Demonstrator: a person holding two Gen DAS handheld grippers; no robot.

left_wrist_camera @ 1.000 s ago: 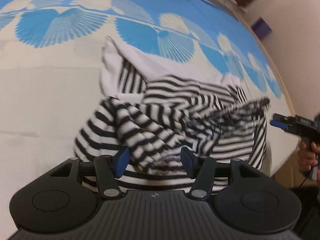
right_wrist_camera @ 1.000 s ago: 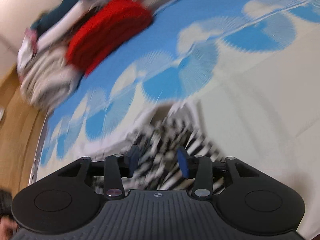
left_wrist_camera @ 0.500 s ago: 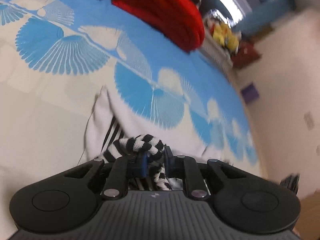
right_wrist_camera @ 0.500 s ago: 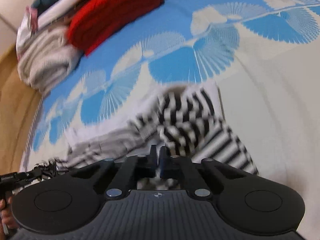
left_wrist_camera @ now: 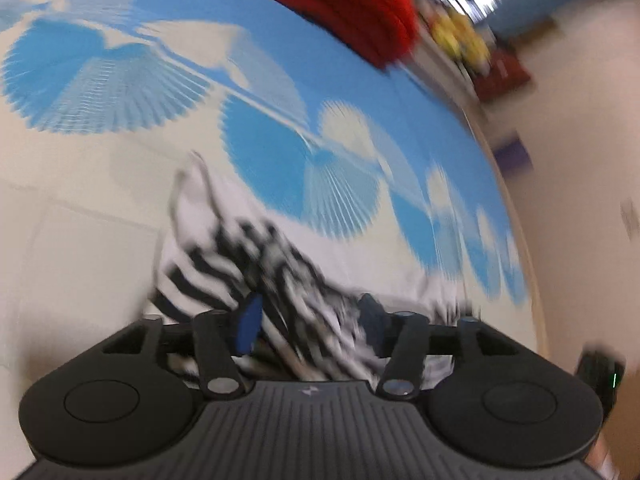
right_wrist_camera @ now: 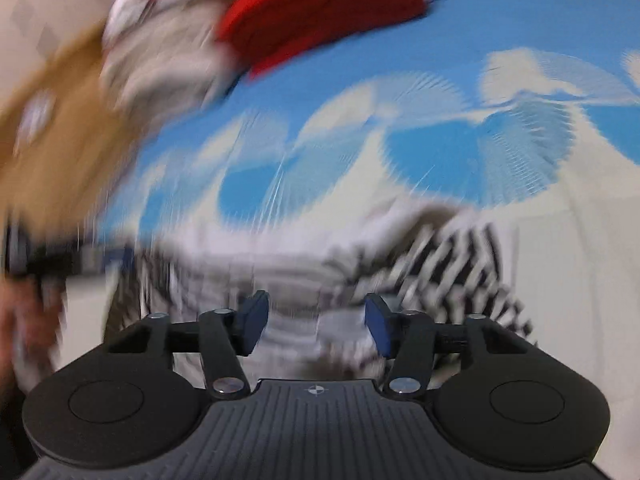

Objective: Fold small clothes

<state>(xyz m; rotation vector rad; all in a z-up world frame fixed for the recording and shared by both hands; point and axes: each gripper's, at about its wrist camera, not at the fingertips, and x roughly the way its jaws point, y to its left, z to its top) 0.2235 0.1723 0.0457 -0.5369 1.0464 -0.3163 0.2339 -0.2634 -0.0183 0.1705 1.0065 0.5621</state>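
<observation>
A black-and-white striped small garment (left_wrist_camera: 256, 264) lies crumpled on the bed, blurred by motion. It also shows in the right wrist view (right_wrist_camera: 432, 264). My left gripper (left_wrist_camera: 310, 326) is open, its blue pads spread with striped cloth lying loose between them. My right gripper (right_wrist_camera: 316, 326) is open just above the garment's near edge, with nothing clamped. The left gripper shows at the left edge of the right wrist view (right_wrist_camera: 44, 264).
The bed cover (left_wrist_camera: 80, 220) is cream with blue fan shapes. A red folded knit (left_wrist_camera: 344, 8) and a pile of pale clothes (right_wrist_camera: 160, 56) sit at the far side. The bed's wooden edge (left_wrist_camera: 524, 240) runs on the right, with a wall beyond.
Both grippers were shut on the striped garment half a second ago and have now opened, letting it go. Both views are smeared by fast motion.
</observation>
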